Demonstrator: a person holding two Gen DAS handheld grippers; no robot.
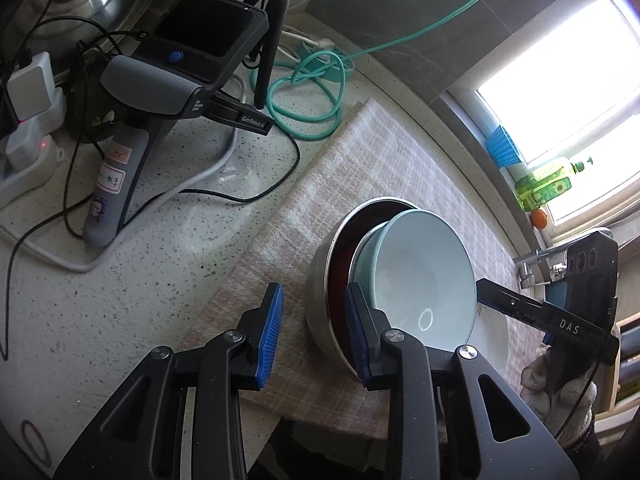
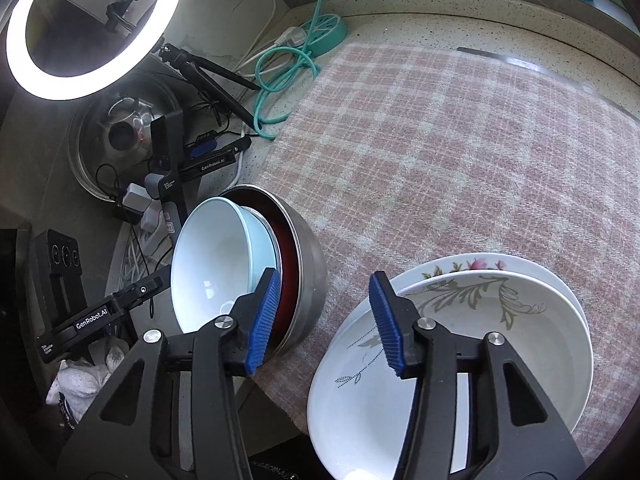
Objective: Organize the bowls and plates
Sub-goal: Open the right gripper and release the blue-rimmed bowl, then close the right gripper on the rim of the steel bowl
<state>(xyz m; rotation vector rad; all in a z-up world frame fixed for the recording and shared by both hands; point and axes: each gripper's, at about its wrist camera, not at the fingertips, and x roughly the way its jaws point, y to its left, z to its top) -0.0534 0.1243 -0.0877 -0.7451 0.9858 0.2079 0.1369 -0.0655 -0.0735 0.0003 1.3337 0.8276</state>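
Note:
A steel bowl [image 1: 318, 292] stands on the pink checked cloth [image 2: 440, 160]. It holds a dark red bowl [image 1: 340, 272] and nested pale blue bowls [image 1: 420, 280]. My left gripper [image 1: 314, 332] straddles the steel rim. One pad is inside against the red bowl and the other is outside, with a strip of cloth showing between it and the wall. My right gripper [image 2: 320, 316] is open. Its left pad hangs over the blue bowl [image 2: 216, 264] and its right pad over stacked white plates [image 2: 480, 340] with leaf and flower patterns. The steel bowl's wall [image 2: 308, 280] lies between the pads, untouched.
A spare gripper on a stand [image 1: 180, 80], a power strip [image 1: 28, 120] and a teal cable [image 1: 304, 92] crowd the speckled counter left of the cloth. A ring light [image 2: 92, 28] and a steel lid [image 2: 120, 132] sit behind. A green bottle [image 1: 548, 184] stands on the window sill. The plates lie at the counter's front edge.

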